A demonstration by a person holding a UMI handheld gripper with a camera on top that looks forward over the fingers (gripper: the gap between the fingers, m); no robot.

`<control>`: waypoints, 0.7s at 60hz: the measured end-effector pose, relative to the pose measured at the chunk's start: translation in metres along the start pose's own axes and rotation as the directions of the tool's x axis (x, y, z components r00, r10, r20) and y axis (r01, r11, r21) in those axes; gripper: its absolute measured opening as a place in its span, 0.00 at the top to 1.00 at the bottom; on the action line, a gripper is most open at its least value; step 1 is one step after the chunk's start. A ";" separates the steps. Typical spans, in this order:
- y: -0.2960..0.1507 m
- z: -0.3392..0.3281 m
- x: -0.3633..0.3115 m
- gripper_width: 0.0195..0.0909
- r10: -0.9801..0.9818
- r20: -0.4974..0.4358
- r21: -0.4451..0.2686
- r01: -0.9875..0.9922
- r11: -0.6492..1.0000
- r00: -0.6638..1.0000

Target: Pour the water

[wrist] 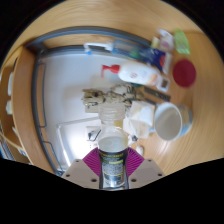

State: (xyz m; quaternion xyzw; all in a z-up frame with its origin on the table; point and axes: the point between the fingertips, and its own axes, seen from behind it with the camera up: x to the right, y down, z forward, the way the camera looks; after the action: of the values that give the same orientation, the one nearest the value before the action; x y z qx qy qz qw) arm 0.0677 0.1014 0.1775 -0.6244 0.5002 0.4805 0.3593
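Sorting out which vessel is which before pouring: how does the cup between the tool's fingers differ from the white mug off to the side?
The cup stands upright between the fingers, while the white mug lies beyond them, tilted so its mouth faces the camera. The cup looks tall, narrow and greyish; the white mug is wider and plain white. The cup is within the tool; the white mug rests free on the table. Both are open-topped.
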 end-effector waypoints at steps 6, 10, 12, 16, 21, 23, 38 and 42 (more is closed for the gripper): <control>-0.037 -0.019 -0.013 0.85 -0.413 -0.093 0.051 0.418 0.907 0.906; -0.074 -0.032 -0.016 0.85 -0.610 -0.171 0.104 0.630 0.770 0.774; -0.091 -0.038 -0.021 0.85 -0.681 -0.205 0.126 0.709 0.694 0.703; -0.125 -0.049 -0.030 0.85 -0.778 -0.278 0.178 0.826 0.535 0.563; -0.160 -0.058 -0.023 0.84 -0.841 -0.371 0.174 0.919 0.353 0.393; -0.174 -0.059 -0.018 0.84 -0.853 -0.403 0.150 0.943 0.298 0.333; -0.227 -0.037 0.059 0.84 -0.859 -0.489 0.030 0.987 0.156 0.151; -0.234 -0.032 0.073 0.83 -0.858 -0.494 0.013 0.988 0.153 0.139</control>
State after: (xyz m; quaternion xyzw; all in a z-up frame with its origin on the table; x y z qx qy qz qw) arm 0.3047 0.1077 0.1094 -0.8027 0.1260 -0.0767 0.5778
